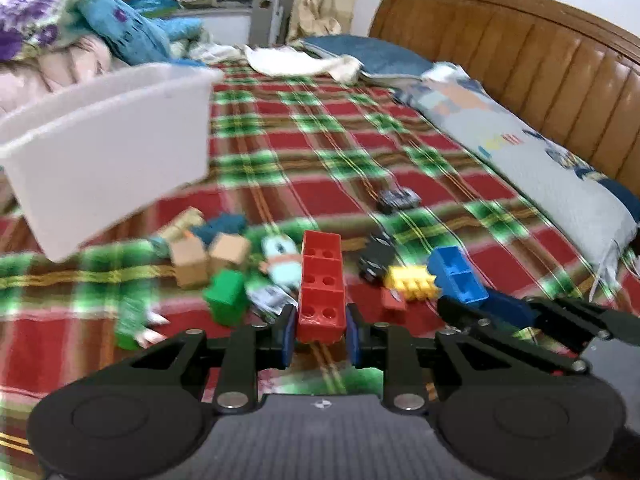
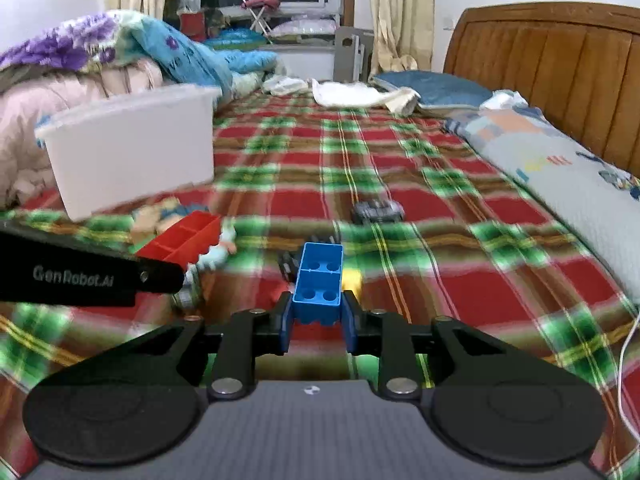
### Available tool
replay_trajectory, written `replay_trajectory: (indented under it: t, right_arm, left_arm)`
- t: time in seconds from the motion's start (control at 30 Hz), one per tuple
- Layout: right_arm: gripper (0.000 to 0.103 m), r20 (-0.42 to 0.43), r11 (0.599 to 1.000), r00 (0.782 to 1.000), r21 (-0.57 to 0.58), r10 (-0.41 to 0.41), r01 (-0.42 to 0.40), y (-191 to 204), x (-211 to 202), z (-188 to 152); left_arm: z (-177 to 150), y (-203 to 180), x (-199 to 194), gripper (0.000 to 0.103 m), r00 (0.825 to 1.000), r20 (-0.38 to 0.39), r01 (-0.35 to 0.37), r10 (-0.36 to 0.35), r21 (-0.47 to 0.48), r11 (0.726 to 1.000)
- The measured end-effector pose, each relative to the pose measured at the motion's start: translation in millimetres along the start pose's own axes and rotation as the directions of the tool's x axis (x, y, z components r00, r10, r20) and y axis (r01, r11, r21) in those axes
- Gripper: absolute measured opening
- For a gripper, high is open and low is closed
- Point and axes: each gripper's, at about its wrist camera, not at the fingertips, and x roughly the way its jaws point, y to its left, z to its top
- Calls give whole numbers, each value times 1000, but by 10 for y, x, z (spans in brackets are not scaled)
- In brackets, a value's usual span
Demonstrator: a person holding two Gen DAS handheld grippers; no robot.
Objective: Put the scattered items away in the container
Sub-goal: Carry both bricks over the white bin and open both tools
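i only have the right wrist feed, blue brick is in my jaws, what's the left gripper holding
Observer: The left gripper is shut on a long red brick, underside facing its camera, gripped at the near end.
Operator: ok, anything still on the blanket near it that i can't see
Observer: Yes. Left of the red brick lie a green block and two tan blocks, all loose on the plaid blanket.
Operator: and beside my blue brick
Observer: The left view shows the blue brick with a yellow brick on the blanket just left of it, and a dark toy car behind that.
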Motion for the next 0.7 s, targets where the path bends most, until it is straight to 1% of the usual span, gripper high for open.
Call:
replay_trajectory:
  t: [0.1,0.2,0.3,0.43,0.57,0.7]
  right_arm:
    - [28,24,1000,1000,-14,17,-17,91,4,205]
    - [28,42,999,998,-8,50,-50,192,44,419]
    - [28,64,995,993,-12,97,-96,350,110,655]
    - [28,106,988,983,-18,153,-151,611,214,994]
    - [28,134,977,968,-42,214,-210,913,406,1359]
    - [28,149,965,954,-72,259,-251,1193,591,1647]
  left_arm:
    - [128,102,-64,29,998,33,-62,62,10,998]
    - [281,273,-127,29,989,76,-128,126,17,992]
    - [447,448,-194,29,977,119,-179,175,23,984]
    - [731,722,-274,29,955,172,-246,241,12,969]
    - [999,1041,-286,29,934,201,-297,295,-24,955]
    - [1209,1334,-202,29,929,194,-309,316,-67,949]
